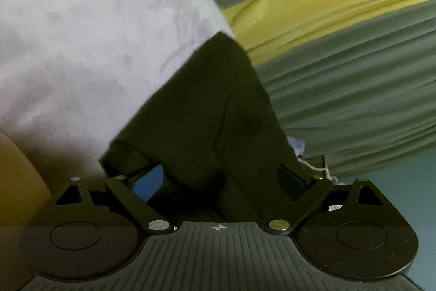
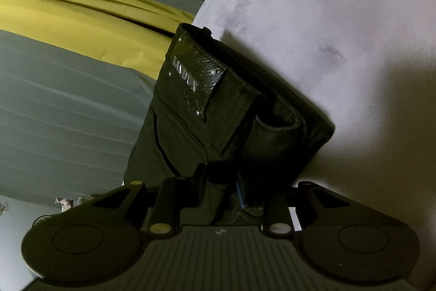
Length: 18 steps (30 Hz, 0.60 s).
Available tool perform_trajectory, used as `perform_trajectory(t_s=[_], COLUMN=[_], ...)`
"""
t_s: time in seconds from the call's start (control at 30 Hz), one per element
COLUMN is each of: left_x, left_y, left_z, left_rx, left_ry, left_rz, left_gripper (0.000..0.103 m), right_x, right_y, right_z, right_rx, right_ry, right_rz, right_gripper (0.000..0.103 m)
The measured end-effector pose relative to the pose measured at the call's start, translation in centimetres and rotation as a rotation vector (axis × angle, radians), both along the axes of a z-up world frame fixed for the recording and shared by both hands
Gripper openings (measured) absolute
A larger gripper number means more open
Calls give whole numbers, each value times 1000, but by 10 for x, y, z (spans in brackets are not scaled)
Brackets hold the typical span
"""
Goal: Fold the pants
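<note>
The pants (image 1: 207,111) are dark, near black. In the left wrist view they hang bunched over my left gripper (image 1: 218,182), whose jaws are closed on the cloth; the fingertips are hidden under it. In the right wrist view the waistband end of the pants (image 2: 218,111) shows, with an embossed leather brand patch (image 2: 197,78) and a belt loop. My right gripper (image 2: 226,182) is shut on the cloth just below the waistband. The pants lie partly against a pale grey suede surface (image 2: 327,18).
The pale grey surface (image 1: 81,32) fills the left of the left wrist view. Grey pleated curtains (image 1: 354,89) with a yellow band (image 1: 313,7) stand behind; they also show in the right wrist view (image 2: 68,105). A tan object (image 1: 16,168) sits at the left edge.
</note>
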State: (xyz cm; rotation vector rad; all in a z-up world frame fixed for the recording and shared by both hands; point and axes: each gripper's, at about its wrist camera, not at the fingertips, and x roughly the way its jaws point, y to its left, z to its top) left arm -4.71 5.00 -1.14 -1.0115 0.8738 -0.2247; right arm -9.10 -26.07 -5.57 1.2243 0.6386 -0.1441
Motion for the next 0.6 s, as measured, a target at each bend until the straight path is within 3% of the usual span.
perform_trajectory(t_s=[0.07,0.23,0.4,0.47,0.5,0.57,0.6], left_x=[-1,2,5,6,7,8,8], left_y=[2,1,-2,-3,-3,-1,1], left_z=[-4,-8,-12,-12,-13,-16,-17], left_rx=[-49,-67,-72,-40,-24,2,11], left_ry=[11,28,25,35,41,66,83], left_rz=[-6,9,21,12,5,-2,-3], left_gripper=[95,95,86,72,67,43,37], right_x=[2,4,12,14,15,16,16], right_y=[1,5,7,8,9,13,13], right_z=[1,7,4,3,4,6,6], right_rx=[-4,-24,4,-7,-28,-89,-112], right_ry=[7,34,-8,-25,-23,-3,4], right_rz=[-3,-13,-40,-42,-36,-27,-15], right_gripper=[23,26,39,40,35,23,19])
